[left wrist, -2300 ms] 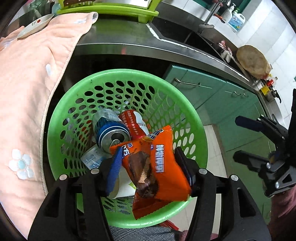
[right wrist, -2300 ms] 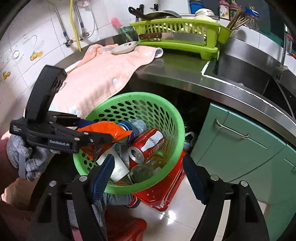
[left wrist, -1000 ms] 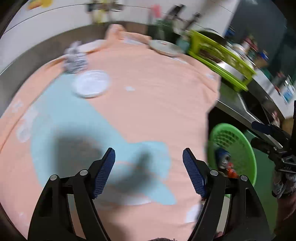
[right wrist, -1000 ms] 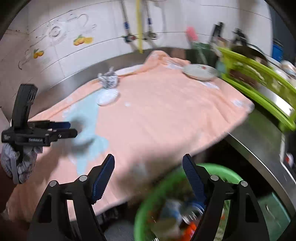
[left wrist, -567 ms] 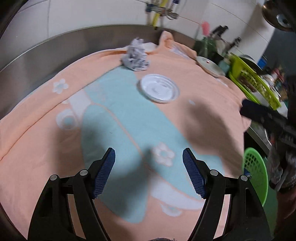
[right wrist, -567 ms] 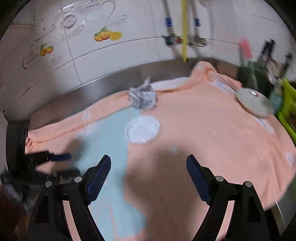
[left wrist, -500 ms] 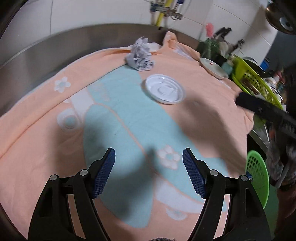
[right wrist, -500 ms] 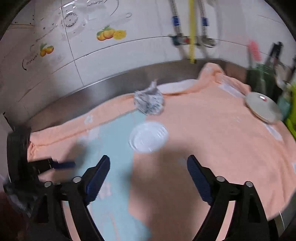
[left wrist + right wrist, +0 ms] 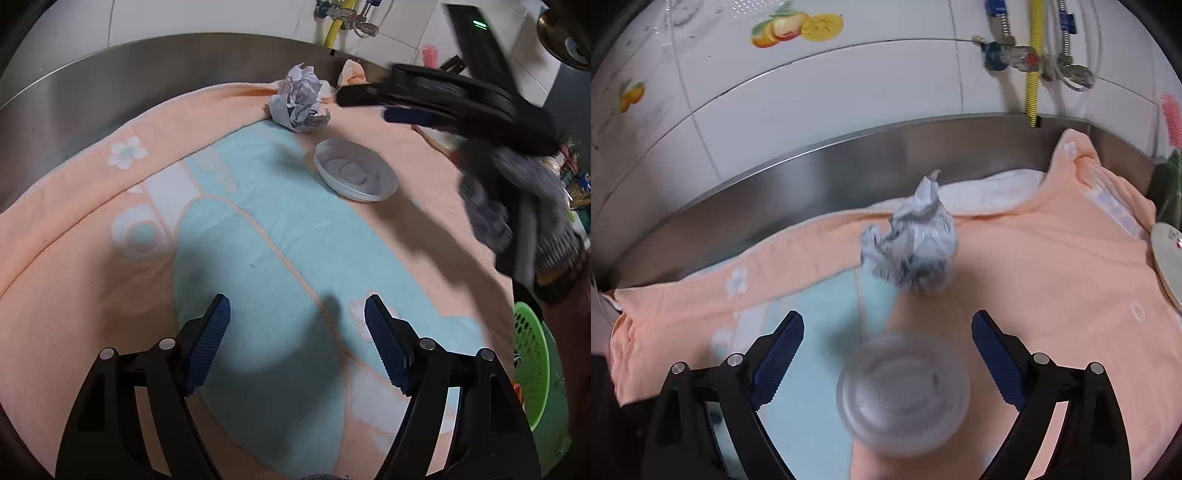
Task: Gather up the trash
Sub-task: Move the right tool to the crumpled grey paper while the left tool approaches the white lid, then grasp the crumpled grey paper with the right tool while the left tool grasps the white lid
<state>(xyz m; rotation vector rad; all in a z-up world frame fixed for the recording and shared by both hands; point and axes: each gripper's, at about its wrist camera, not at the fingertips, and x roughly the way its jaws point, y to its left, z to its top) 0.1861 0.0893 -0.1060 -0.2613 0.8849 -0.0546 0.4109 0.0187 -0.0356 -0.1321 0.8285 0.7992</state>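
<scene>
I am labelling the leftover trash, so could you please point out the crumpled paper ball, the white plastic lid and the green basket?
crumpled paper ball (image 9: 912, 247): right wrist view, middle of the wad.
white plastic lid (image 9: 354, 173): left wrist view, its centre.
green basket (image 9: 532, 362): left wrist view, perforated wall.

You have a stainless steel counter (image 9: 66, 92) with a raised steel back edge running along the white tiled wall, and a peach towel (image 9: 92, 266) with a pale blue panel and white flower motifs lies spread over most of it. On the towel, toward the far side, sits a crumpled grey-white paper ball (image 9: 300, 99), and just near and right of it a shallow round white plastic lid (image 9: 355, 175) rests apart from it. At the far right edge of the towel you will find a small plate (image 9: 1167, 258), only partly in view.
</scene>
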